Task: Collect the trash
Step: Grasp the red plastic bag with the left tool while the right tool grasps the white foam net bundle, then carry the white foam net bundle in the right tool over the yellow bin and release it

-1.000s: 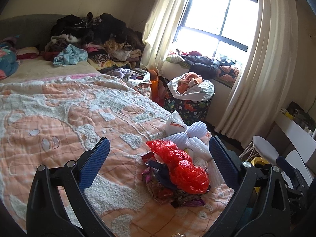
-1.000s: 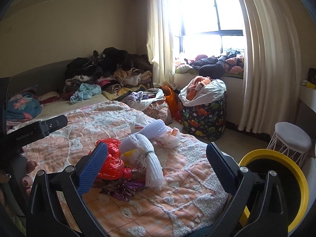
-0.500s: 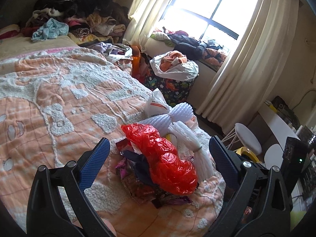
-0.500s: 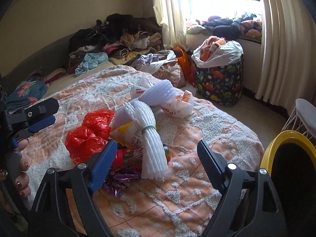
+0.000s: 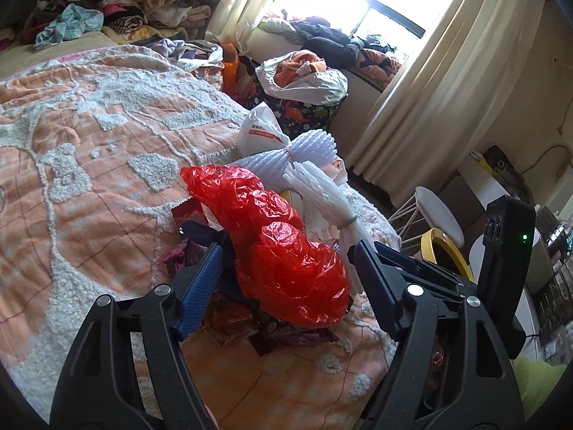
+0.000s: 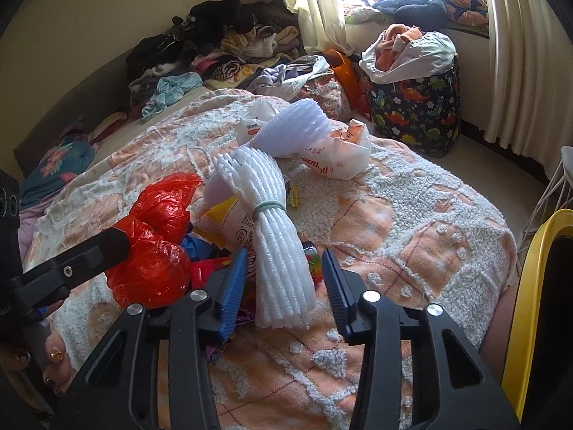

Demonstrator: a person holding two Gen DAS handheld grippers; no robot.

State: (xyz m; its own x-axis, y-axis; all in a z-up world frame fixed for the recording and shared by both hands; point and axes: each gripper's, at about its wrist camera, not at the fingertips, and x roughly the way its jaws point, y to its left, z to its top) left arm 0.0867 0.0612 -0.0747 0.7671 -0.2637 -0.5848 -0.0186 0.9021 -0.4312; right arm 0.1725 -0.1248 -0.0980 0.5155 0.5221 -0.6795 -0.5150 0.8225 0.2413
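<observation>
On the peach quilted bed (image 6: 412, 215), the left tool (image 5: 286, 268) is closing around the crumpled red plastic bag (image 5: 286, 251), not yet pinching. The right tool (image 6: 283, 272) is closing around the tied bundle of white foam netting (image 6: 275, 236). Slippery film could squirt free, dragging the wrappers underneath.

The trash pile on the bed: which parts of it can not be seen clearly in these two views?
- Left wrist view: the red plastic bag covers the wrappers under it; their print is too small to read.
- Right wrist view: the white foam bundle hides most of a small can.
- Right wrist view: the yellow bin is cut by the right edge; its inside is dark.
</observation>
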